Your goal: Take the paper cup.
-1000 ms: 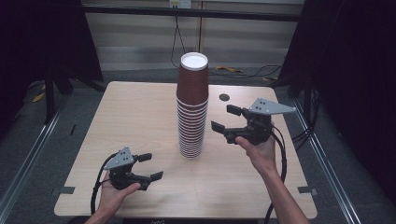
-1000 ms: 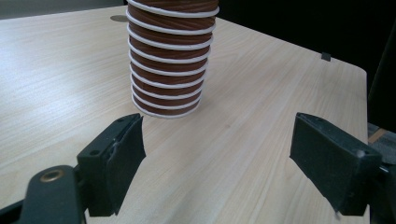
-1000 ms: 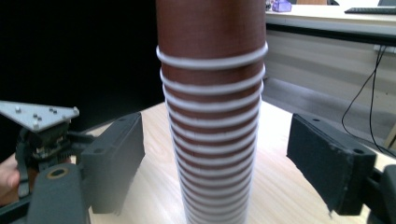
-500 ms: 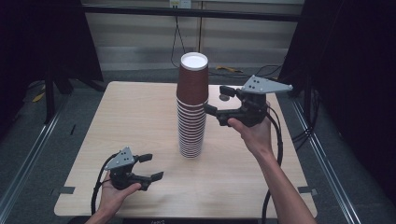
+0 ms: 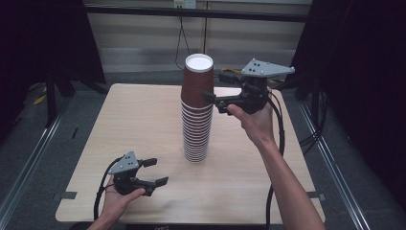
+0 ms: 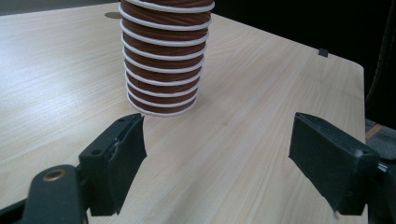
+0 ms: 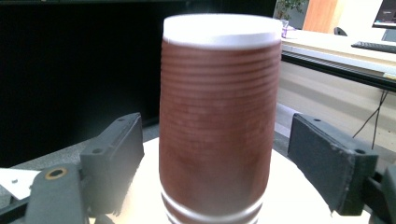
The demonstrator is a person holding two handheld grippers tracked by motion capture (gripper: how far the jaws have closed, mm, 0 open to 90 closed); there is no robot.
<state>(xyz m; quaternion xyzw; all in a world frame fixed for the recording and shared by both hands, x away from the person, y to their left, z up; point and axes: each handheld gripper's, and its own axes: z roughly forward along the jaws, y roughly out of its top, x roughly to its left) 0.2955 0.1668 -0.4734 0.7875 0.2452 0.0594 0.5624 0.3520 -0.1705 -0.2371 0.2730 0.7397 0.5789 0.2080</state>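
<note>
The task object is a tall stack of brown ribbed paper cups [image 5: 197,129], nested upside down and standing upright near the centre of the tabletop [image 5: 139,120]. The top cup [image 5: 198,79] shows its white base facing up.

Right tool [image 5: 214,85]: raised to the level of the top cup, with its jaws apart, one on either side of that cup. In the right gripper view a gap remains between each pad [image 7: 122,158] and the cup wall, so nothing is gripped. That view is slightly blurred, so a light contact on the near side cannot be fully ruled out.

Left tool [image 5: 159,171]: low over the near left part of the tabletop, well apart from the stack. Its jaws stand open and empty.

Likely step in hand: closing on the top cup to lift it off the stack.

Hazards from this position:
- Tipping. The stack is tall and narrow, and no tool steadies its base. A sideways push from either jaw could topple it.
- Multiple pick-up. Nested cups bind, so a lift may carry several cups.
- Crushing. Excess closing force would deform the thin paper wall.
- Slipping. A grip set too high on the tapered wall may slide off.
</note>
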